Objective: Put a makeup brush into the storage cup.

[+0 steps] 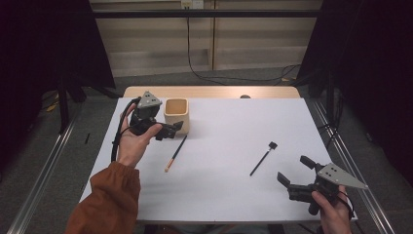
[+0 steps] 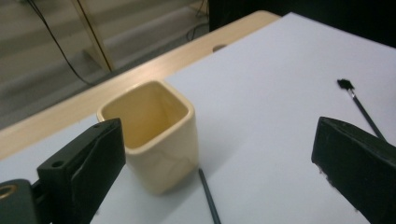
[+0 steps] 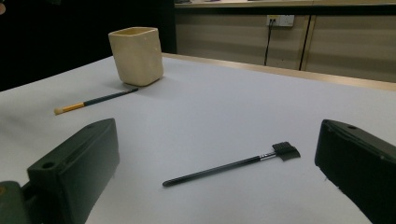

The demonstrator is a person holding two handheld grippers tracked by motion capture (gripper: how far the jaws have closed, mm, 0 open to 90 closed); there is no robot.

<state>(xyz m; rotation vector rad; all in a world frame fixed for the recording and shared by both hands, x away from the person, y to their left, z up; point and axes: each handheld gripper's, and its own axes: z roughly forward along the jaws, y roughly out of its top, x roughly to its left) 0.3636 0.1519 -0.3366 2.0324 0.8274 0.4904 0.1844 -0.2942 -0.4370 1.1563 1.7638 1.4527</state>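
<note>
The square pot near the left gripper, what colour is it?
The square ceramic pot is pale cream-yellow, plain with no pattern, inside and out. The left gripper view shows it best.

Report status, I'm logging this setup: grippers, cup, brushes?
Left gripper open beside cream cup. Right gripper open, near black brush. Orange-tipped brush lies by cup. Nothing in the way.

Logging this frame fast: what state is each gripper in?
Left gripper: jaws open, holding nothing, beside the cup.
Right gripper: jaws open, holding nothing, near the black brush.
</note>
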